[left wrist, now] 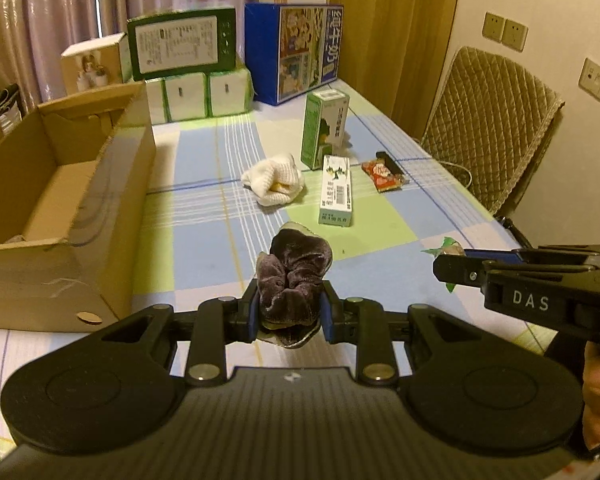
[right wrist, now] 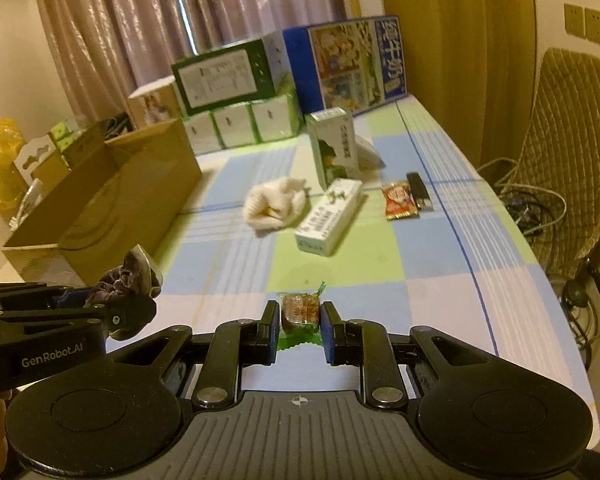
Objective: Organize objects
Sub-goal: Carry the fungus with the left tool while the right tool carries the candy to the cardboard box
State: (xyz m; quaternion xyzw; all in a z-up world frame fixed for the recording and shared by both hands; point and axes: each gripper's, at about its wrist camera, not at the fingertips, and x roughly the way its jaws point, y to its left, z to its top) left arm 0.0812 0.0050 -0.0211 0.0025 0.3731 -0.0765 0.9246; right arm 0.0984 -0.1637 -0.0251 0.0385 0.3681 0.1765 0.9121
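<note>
A checked cloth is covering the table. Lying on it are an open cardboard box at the left, a white cloth, two cartons, one standing, a red packet, and stacked boxes at the back.

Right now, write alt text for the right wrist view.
The right gripper is shut on a green-wrapped candy above a checked tablecloth. At left, the left gripper holds a dark purple scrunchie near an open cardboard box. Farther back lie a white cloth, cartons and a red packet.
</note>
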